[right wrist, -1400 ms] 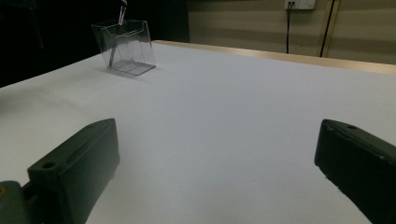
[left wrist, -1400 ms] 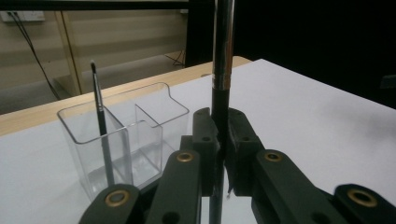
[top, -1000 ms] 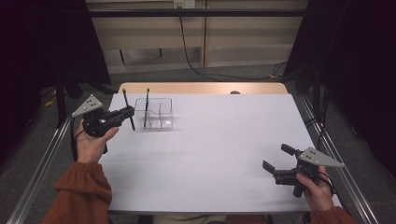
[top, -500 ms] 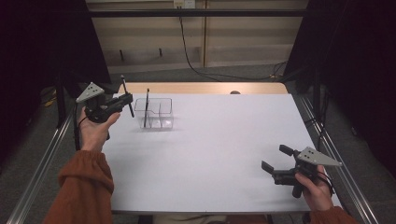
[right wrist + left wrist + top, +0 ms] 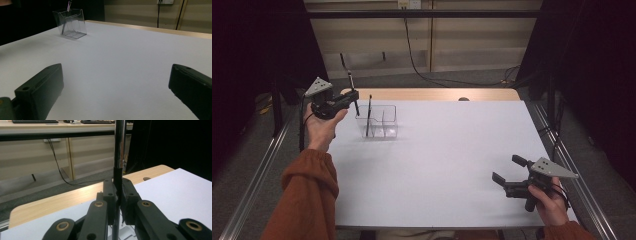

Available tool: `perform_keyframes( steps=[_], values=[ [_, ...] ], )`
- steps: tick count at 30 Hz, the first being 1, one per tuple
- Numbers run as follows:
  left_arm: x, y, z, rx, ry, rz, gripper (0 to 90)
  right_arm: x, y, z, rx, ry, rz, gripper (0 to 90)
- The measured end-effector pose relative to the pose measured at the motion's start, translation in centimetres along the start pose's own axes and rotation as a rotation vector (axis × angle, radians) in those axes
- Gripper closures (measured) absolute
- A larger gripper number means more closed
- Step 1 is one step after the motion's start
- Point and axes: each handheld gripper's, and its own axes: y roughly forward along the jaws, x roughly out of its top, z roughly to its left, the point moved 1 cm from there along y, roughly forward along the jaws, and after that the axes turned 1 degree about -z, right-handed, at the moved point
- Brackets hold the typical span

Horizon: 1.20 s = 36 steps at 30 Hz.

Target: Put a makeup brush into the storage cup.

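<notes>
Slim pen (image 5: pixel 119 150) — black grip, silver barrel — upright in jaws.

A black cable (image 5: pixel 414 60) hangs down the beige wall behind the wooden-edged white table (image 5: pixel 452 150)

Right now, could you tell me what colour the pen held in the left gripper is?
Black below, silver above: the pen, clearest in the left gripper view.

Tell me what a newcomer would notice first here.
Probably the left gripper, raised at the table's far left with its jaws shut on a dark pen held upright. Next to it, a clear organizer stands on the white table with another pen inside. The right gripper hovers open at the near right.
</notes>
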Motion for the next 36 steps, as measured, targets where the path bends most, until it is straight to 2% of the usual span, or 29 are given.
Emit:
perform_keyframes(
  steps=[2,12,15,20,24,26,32,36],
  values=[
    [-0.2,0.6,0.1,0.010,0.011,0.014,84.1,0.0,0.0,0.0,0.001,-0.004,-0.004,0.0],
    [-1.1,1.7,0.6,0.012,-0.015,0.021,84.1,0.1,-0.1,0.0,-0.001,-0.005,-0.009,0.0],
    [-1.5,2.2,0.3,0.010,0.011,0.044,84.1,0.1,-0.1,0.0,0.000,-0.002,-0.010,0.0],
    [-2.1,2.9,0.2,0.008,0.019,0.067,84.1,0.0,-0.1,0.0,0.003,-0.005,-0.007,0.0],
    [-2.6,3.2,0.3,0.005,0.012,0.083,84.1,0.0,-0.1,0.0,0.008,-0.001,-0.005,0.0],
    [-2.8,3.4,0.4,0.009,0.024,0.099,84.1,0.0,-0.1,0.0,0.006,-0.003,-0.006,0.0],
    [-3.3,3.6,0.4,0.003,0.015,0.109,84.1,0.0,-0.2,0.0,0.007,0.000,-0.005,0.0],
    [-3.6,3.4,0.8,0.015,0.003,0.112,84.0,0.0,-0.2,0.0,0.012,0.001,-0.003,0.0]
  ],
)
